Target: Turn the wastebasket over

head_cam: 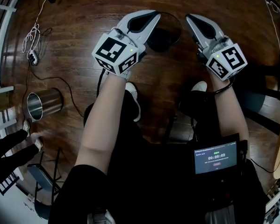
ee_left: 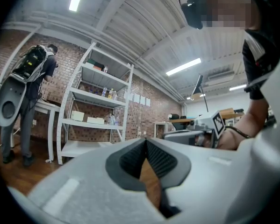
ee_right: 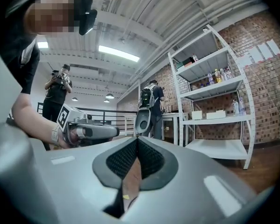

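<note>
A dark round wastebasket [head_cam: 165, 35] stands on the wooden floor ahead of the person's feet, and the left gripper hides part of it. My left gripper [head_cam: 154, 15] is held up above its left side and my right gripper [head_cam: 189, 18] above its right side. Neither touches it. Both point level, away from the person. In the left gripper view the left gripper [ee_left: 146, 140] has its tips together with nothing between them. The right gripper [ee_right: 137, 139] is likewise shut and empty in its own view. Each gripper view shows the other gripper alongside.
A shiny steel bin [head_cam: 42, 104] stands on the floor at the left, with a cable and a power strip [head_cam: 33, 56] beyond it. White metal shelving [ee_left: 97, 101] stands against a brick wall. A person with a backpack [ee_left: 34, 69] is by a table. A timer screen [head_cam: 215, 157] is at the person's waist.
</note>
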A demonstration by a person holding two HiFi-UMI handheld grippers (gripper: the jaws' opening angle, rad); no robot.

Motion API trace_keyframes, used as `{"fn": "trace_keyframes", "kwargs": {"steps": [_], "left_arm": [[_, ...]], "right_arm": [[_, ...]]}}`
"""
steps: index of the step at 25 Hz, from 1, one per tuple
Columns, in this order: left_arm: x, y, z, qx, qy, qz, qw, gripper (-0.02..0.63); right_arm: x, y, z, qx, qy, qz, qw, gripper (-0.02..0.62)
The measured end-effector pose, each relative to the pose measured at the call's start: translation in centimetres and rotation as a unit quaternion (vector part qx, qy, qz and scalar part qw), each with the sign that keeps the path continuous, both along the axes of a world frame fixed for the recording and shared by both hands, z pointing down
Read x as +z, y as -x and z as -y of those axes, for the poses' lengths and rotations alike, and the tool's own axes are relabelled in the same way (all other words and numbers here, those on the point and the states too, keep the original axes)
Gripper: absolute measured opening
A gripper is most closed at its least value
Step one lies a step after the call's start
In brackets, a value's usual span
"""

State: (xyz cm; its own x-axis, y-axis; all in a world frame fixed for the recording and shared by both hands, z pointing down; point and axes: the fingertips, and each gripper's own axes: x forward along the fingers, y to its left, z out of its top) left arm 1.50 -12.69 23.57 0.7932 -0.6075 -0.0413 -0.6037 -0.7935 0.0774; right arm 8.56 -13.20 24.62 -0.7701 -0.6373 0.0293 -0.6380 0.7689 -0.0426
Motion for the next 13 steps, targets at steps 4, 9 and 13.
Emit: {"fn": "trace_keyframes", "kwargs": {"steps": [4,9,13], "left_arm": [[0.3,-0.9,-0.2,0.007,0.003,0.002,1.0000,0.000],[0.4,-1.3,-0.7,0.013,-0.003,0.010,0.9999,0.000],[0.2,-1.0,-0.7,0.004,-0.013,0.004,0.9999,0.000]], "right_arm": [[0.5,-0.1,-0.4,-0.003,-0.002,-0.003,1.000,0.009],[0.5,0.2,-0.2,-0.012,-0.006,-0.004,1.000,0.009],[1.1,0.3,0.0,-0.020,-0.006,-0.001,1.000,0.009]]}}
